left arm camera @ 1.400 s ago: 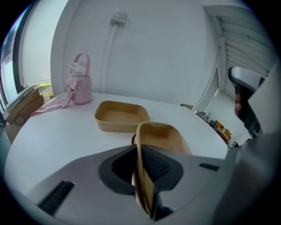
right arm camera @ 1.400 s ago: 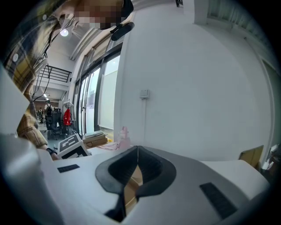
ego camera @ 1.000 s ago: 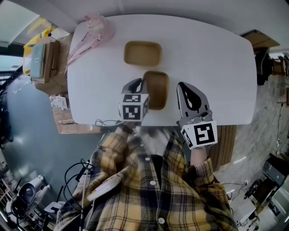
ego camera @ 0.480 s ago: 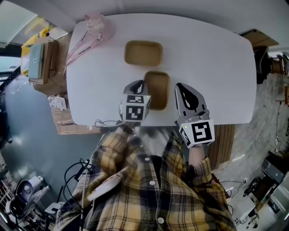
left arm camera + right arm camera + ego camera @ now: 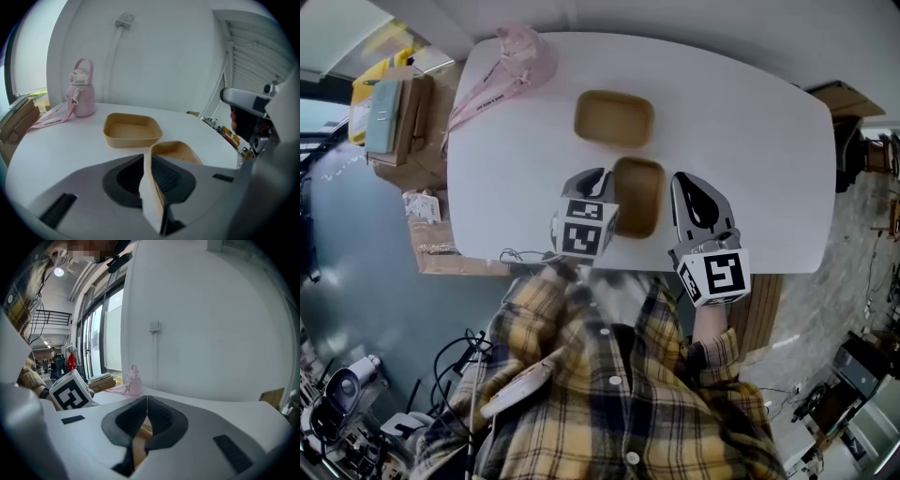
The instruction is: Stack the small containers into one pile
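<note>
At the near edge of the white table (image 5: pixel 750 141): left gripper (image 5: pixel 592 183) is clamped on the left wall of the near container (image 5: pixel 639 192) — in the left gripper view the tan wall runs straight down between the pads, rim pinched. The right gripper (image 5: pixel 686 187) has its jaws fully together with nothing in them, parked just beside the same container's right side. Its own view shows only tan behind the gap under the closed tips. The far container (image 5: pixel 614 119) sits open side up just beyond the near one, apart from it. The pink bottle (image 5: pixel 525 47) with its strap is at the far left corner, well clear.

Stage, as I read it: one container is picked up by an edge, and nesting it into the far one is not yet done. Can't tell if the near one is off the table.

Risks from here:
- Single-wall pinch, grip off-centre. The container will likely hang tilted and may pivot or slip out of the pads on the carry.
- The thin wall looks flexible — the squeeze could bow the rim, so it jams instead of dropping in.
- Coming in tilted, the low corner could catch the far container's rim and shove it across the smooth top rather than nest.
- The closed right gripper is close by; a bump to the free side would twist the container in the left pads.
</note>
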